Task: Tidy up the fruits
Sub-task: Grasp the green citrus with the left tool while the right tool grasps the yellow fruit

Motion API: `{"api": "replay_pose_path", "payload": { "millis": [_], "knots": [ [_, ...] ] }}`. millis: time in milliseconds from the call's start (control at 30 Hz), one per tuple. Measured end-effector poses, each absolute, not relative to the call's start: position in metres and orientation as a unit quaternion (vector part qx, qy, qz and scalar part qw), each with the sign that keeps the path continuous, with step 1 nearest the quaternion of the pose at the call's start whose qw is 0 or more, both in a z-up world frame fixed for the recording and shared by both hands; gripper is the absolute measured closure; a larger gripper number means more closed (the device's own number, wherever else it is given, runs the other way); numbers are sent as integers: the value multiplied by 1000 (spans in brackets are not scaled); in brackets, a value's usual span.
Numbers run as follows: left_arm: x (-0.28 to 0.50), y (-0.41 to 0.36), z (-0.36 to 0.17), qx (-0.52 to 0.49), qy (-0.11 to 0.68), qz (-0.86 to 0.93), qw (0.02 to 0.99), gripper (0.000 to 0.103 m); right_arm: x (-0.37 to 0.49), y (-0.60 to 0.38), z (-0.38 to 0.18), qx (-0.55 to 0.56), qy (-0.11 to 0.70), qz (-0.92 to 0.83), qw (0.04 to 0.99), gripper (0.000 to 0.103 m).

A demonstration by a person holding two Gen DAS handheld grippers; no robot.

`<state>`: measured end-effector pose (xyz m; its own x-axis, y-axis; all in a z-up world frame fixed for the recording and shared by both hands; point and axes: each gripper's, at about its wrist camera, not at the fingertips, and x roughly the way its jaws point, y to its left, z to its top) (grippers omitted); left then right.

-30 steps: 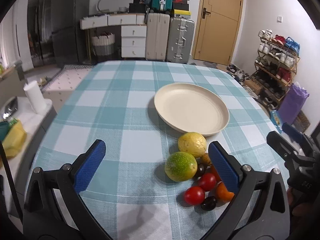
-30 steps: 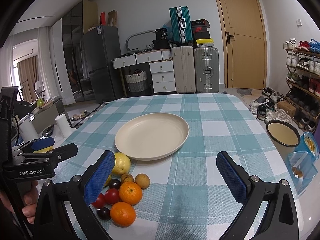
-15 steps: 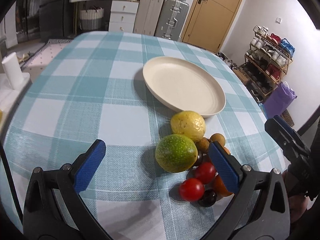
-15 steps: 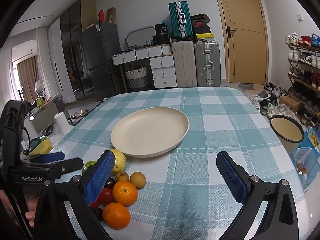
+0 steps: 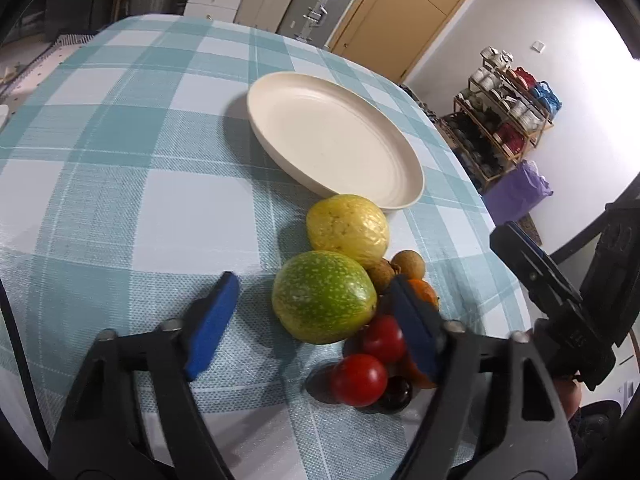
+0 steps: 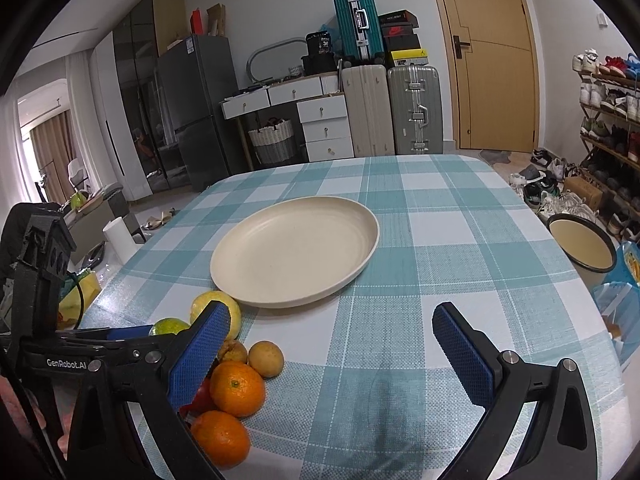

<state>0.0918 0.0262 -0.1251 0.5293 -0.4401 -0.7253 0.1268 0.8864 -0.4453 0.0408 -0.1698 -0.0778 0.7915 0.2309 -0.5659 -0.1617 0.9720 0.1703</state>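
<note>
L gripper (image 5: 316, 300) has dropped toward the fruit pile vs a sec ago and tipped down more; jaws have just been closing, now approx half open, straddling the green fruit (image 5: 324, 297). L pad still clear of the skin, visible gap; R pad sits close at the fruit's R edge, contact can't tell. So not gripped yet, looks like pre-grasp, 1st pick just starting.

Green fruit: round, mottled green w/ pale speckles, lying on the checked tablecloth (image 5: 120, 200), touching the yellow fruit (image 5: 347, 229) behind it. R of it: two small brown fruits (image 5: 408, 264), red tomatoes (image 5: 359, 374), oranges (image 6: 237, 389) partly hidden.

Plate (image 5: 400, 194) beyond the pile, empty, yellow fruit just beside its rim. Nothing sorted so far.

R gripper (image 6: 332, 344) wide open, holds nothing, hovers over bare cloth R of the pile, barely shifted.
</note>
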Motion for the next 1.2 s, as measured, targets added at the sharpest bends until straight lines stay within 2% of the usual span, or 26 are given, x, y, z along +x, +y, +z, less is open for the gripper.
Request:
{"api": "replay_pose_path", "payload": {
  "millis": [33, 67, 800, 1200],
  "knots": [
    [95, 26, -128, -177, 461, -172, 853, 53, 43, -169, -78, 55, 307, 103, 944, 0],
    [90, 25, -128, -185, 462, -178, 849, 54, 44, -169, -79, 54, 308, 103, 944, 0],
    [71, 49, -113, -214, 445, -200, 846, 55, 56, -152, -76, 47, 323, 135, 935, 0],
    [66, 77, -104, -212, 435, -187, 855, 55, 72, -111, -87, 43, 369, 216, 903, 0]
  ]
}}
